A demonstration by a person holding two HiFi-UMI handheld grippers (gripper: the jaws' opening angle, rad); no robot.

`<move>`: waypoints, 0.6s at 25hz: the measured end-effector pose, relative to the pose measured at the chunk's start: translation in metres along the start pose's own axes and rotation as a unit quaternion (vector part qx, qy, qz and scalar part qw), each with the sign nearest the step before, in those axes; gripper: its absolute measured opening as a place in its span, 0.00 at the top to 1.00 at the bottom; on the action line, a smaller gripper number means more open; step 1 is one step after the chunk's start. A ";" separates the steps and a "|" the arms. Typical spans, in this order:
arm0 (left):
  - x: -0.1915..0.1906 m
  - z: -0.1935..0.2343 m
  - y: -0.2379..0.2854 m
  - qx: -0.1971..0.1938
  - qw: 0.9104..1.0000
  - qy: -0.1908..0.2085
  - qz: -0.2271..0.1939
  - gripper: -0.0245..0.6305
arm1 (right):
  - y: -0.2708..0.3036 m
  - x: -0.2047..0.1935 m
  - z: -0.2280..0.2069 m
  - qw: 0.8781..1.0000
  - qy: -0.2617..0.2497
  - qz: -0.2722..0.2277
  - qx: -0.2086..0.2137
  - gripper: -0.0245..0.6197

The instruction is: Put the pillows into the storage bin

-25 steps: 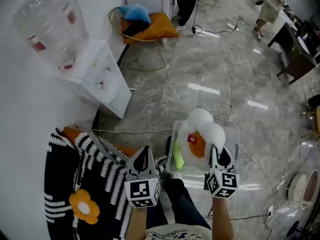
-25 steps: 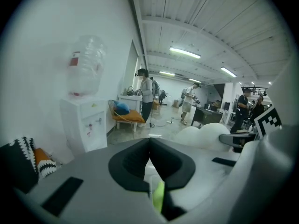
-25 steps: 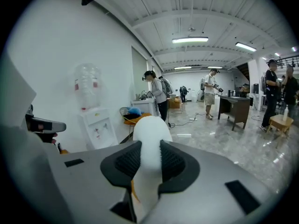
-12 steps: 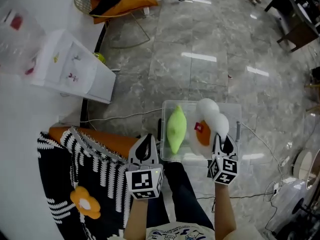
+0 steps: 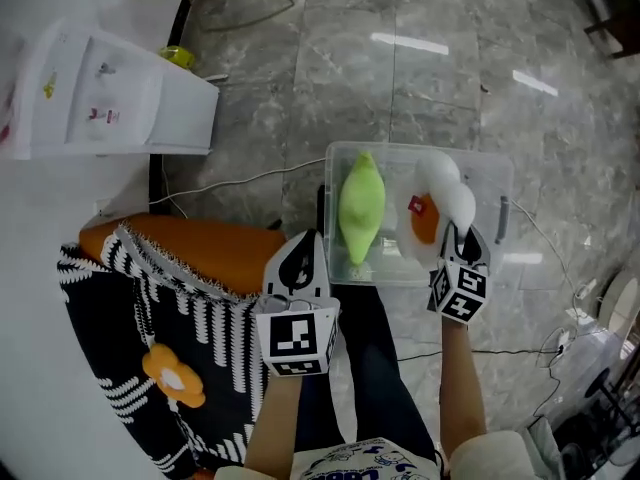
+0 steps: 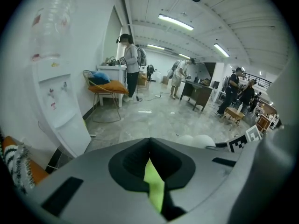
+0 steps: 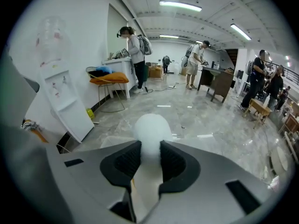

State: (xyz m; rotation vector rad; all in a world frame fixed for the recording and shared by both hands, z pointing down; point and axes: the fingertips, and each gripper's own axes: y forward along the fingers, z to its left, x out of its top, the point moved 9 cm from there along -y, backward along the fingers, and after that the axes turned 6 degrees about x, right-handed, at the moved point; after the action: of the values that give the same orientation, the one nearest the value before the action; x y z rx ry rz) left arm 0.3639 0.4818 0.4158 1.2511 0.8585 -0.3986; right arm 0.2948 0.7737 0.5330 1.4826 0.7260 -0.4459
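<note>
A clear plastic storage bin (image 5: 490, 168) stands on the marble floor in front of my legs. A green pillow (image 5: 360, 208) lies in its left half. My right gripper (image 5: 462, 246) is shut on a white fried-egg pillow (image 5: 440, 200) with an orange yolk, held over the bin's right half beside the green one. In the right gripper view the white pillow (image 7: 150, 125) bulges out between the pads of the right gripper (image 7: 150, 146). My left gripper (image 5: 303, 253) is shut and holds nothing, just outside the bin's left wall. Its tips (image 6: 149, 140) meet, and a green strip shows behind them.
A white water dispenser (image 5: 100, 98) stands at the upper left. A black-and-white striped throw with an orange flower (image 5: 150, 338) lies over an orange cushion (image 5: 190, 253) at the left. Cables (image 5: 230, 181) run across the floor. People and a chair (image 6: 105, 88) are far back.
Both grippers have come down. The egg pillow has sunk with the right gripper to the bin's right half, next to the green pillow. The head camera has tilted further down.
</note>
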 end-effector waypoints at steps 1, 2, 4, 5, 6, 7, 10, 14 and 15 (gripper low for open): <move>-0.006 -0.002 0.007 -0.003 1.000 0.003 0.006 0.94 | 0.009 -0.007 -0.002 1.000 0.002 0.005 -0.003 0.78; -0.012 -0.004 0.012 -0.007 1.000 0.006 0.012 0.94 | 0.017 -0.015 -0.004 1.000 0.004 0.010 -0.007 0.78; -0.023 -0.007 0.024 -0.012 1.000 0.010 0.022 0.94 | 0.033 -0.030 -0.007 1.000 0.004 0.019 -0.013 0.78; -0.029 -0.008 0.030 -0.015 1.000 0.010 0.025 0.94 | 0.041 -0.037 -0.009 1.000 0.005 0.024 -0.017 0.78; -0.035 -0.009 0.036 -0.017 0.999 0.010 0.027 0.94 | 0.050 -0.045 -0.010 0.999 0.006 0.028 -0.021 0.77; -0.042 -0.010 0.043 -0.019 0.999 0.009 0.029 0.94 | 0.059 -0.053 -0.012 0.999 0.006 0.034 -0.024 0.77; -0.062 -0.013 0.060 -0.021 0.999 0.005 0.042 0.94 | 0.084 -0.076 -0.016 0.998 0.001 0.051 -0.032 0.77; -0.086 -0.018 0.082 -0.022 0.998 0.005 0.052 0.94 | 0.115 -0.104 -0.022 0.997 -0.005 0.069 -0.038 0.77; -0.092 -0.020 0.087 -0.022 0.999 0.003 0.049 0.94 | 0.121 -0.111 -0.024 0.997 -0.005 0.073 -0.038 0.77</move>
State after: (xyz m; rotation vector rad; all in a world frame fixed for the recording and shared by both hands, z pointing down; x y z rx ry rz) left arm 0.3586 0.5102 0.5409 1.2492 0.8029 -0.2956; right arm 0.2935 0.7877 0.6981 1.4493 0.6145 -0.3102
